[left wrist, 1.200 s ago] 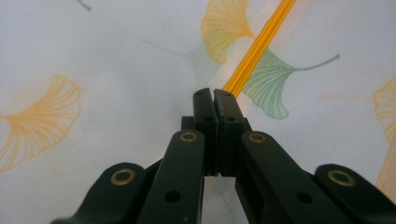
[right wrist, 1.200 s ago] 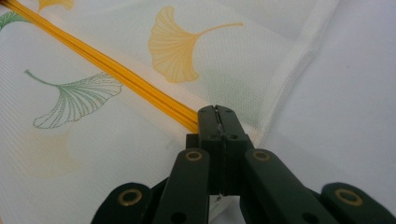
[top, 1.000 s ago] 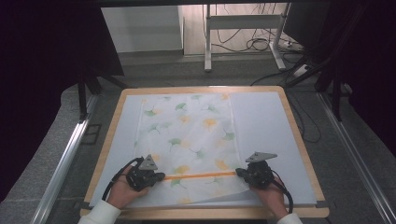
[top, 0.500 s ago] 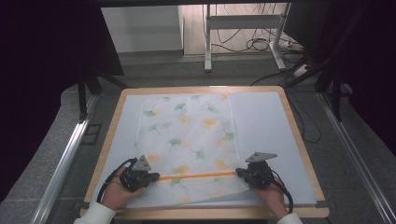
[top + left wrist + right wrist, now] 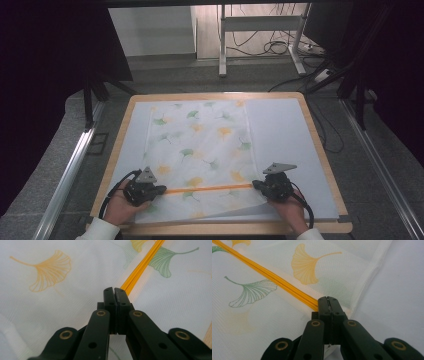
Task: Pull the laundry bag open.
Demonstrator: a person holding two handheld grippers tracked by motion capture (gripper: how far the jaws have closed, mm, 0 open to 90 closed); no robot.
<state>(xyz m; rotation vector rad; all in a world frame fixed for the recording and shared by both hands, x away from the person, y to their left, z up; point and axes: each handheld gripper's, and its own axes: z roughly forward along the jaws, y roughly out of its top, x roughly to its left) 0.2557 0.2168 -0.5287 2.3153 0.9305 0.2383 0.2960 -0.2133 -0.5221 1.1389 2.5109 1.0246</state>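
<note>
Orange strip (image 5: 207,189) stretched between both grippers, jaws pressed together, seemingly pinching its ends.

Your left gripper (image 5: 114,293) and right gripper (image 5: 328,302) have their jaws pressed together, but whether cloth (image 5: 200,150) sits between them you cannot tell. The orange band (image 5: 140,267) disappears behind each gripper's tips. Your forearms leave the high view's bottom edge.

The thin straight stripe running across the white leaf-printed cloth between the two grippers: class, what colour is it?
Orange-yellow stripe, clearest in the right gripper view.
</note>
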